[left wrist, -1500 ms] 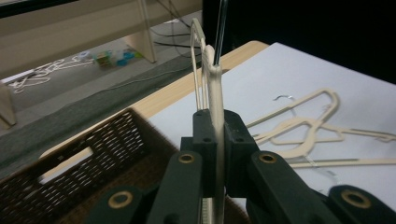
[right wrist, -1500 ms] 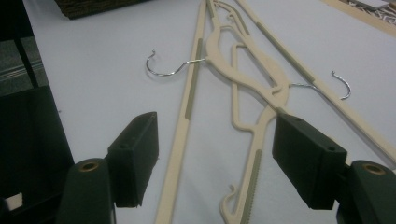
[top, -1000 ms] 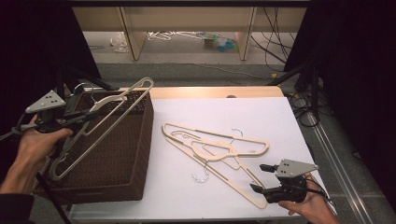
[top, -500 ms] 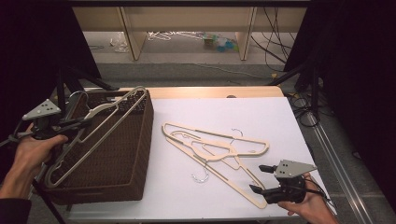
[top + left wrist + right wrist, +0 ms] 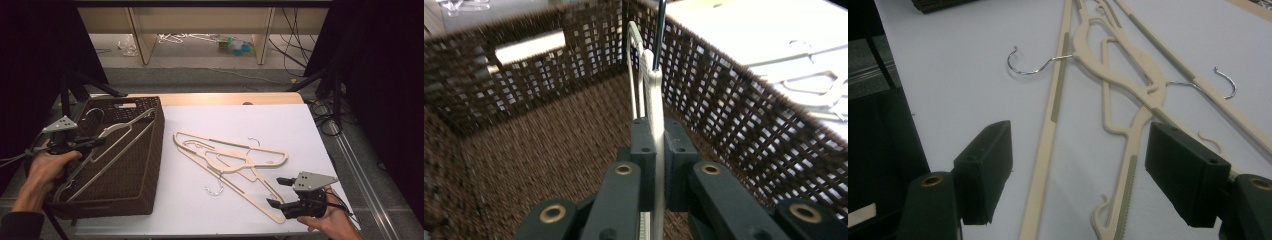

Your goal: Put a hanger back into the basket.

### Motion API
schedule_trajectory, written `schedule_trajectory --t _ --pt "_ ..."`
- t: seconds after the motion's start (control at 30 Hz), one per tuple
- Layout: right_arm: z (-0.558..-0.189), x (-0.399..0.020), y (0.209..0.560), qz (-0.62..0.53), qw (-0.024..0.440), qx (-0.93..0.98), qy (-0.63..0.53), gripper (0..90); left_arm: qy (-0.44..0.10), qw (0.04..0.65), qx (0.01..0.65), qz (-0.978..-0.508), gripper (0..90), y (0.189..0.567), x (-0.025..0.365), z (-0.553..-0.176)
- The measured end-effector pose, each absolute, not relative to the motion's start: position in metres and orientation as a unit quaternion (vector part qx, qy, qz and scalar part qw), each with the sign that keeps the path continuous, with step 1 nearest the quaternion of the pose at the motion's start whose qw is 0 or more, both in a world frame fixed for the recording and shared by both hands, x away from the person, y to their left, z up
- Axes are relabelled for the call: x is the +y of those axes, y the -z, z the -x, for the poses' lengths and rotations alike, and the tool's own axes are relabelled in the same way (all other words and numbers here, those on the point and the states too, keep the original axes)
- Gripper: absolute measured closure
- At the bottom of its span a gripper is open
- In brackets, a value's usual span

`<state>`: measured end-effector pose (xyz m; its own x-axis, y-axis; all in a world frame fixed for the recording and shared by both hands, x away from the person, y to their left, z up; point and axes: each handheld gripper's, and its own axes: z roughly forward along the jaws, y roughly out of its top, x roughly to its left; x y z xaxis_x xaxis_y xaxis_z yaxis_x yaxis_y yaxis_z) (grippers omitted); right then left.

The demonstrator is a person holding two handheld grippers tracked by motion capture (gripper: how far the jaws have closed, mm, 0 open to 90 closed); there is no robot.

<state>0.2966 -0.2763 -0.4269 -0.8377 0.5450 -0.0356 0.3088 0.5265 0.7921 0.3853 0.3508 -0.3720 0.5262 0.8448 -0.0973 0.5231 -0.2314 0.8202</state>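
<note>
- A cream plastic hanger with a metal hook (image 5: 107,145) lay tilted across the open top of the dark brown woven basket (image 5: 145,165), at the left side of the table.
- In the left gripper view this hanger (image 5: 651,85) stood thin between the two black jaws, which were pressed tight on it.
- The left gripper (image 5: 92,142) was over the near left part of the basket, held by the person's left hand (image 5: 47,167).
- The inside of the basket (image 5: 524,150) looked bare under the hanger.
- A pile of cream plastic hangers (image 5: 230,160) lay flat on the white table cover (image 5: 285,125), to the right of the basket.
- The right gripper (image 5: 274,192) was at the near right, just beside the near end of the pile.
- In the right gripper view its jaws were wide apart, with hanger bars (image 5: 1128,105) lying between them on the cover.
</note>
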Motion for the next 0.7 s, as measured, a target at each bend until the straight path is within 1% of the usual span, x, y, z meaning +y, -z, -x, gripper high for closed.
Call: schedule_trajectory --t 0.07,0.13,0.2,0.3,0.7 --pt "-0.297 -0.276 0.427 -0.247 0.14 0.862 -0.419 27.9 -0.182 0.419 0.45 -0.767 85.2 0.378 0.349 -0.387" --pt "-0.296 -0.276 0.427 -0.247 0.136 0.864 -0.418 27.9 -0.174 0.398 0.447 -0.782 85.0 0.384 0.349 -0.389" --pt "-0.296 -0.276 0.427 -0.246 0.136 0.863 -0.419 27.9 -0.169 0.401 0.459 -0.775 84.7 0.389 0.348 -0.391" --pt "-0.296 -0.276 0.428 -0.246 0.137 0.863 -0.419 27.9 -0.175 0.376 0.471 -0.778 84.1 0.395 0.351 -0.393" --pt "-0.296 -0.275 0.428 -0.247 0.137 0.864 -0.418 27.9 -0.184 0.375 0.505 -0.755 80.8 0.401 0.362 -0.393"
